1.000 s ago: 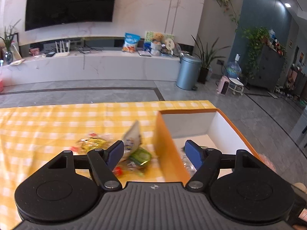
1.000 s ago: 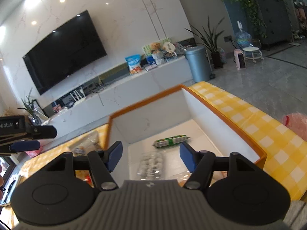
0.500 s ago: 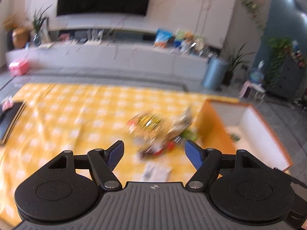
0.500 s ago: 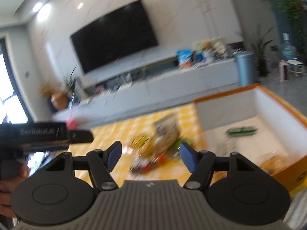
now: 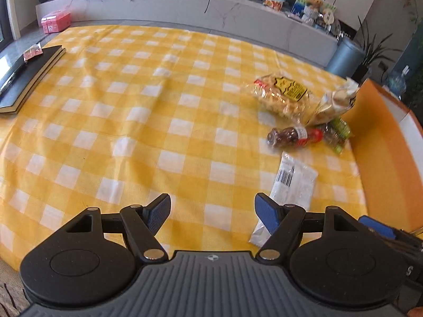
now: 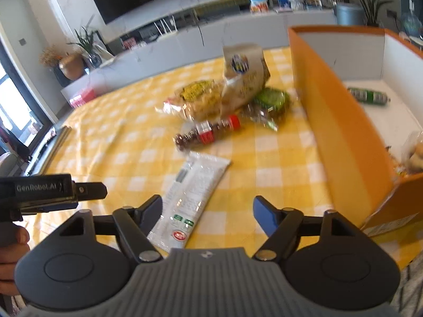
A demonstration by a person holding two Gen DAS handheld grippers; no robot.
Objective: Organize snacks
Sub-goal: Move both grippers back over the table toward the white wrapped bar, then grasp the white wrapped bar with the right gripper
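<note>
Snacks lie on the yellow checked cloth beside an orange box. There is a white flat packet, a small red-capped bottle, a clear yellow-labelled bag, a tall pale bag and a green packet. The box holds a green sausage-shaped pack and another snack. My right gripper is open over the white packet's near end. My left gripper is open and empty, left of that packet.
A black book lies at the cloth's far left edge. The left gripper's body shows at the left of the right wrist view. A low white TV console runs behind the table.
Both grippers have pulled back from the orange box and swung left, now low over the cloth near the white packet. Both stay open and empty.
</note>
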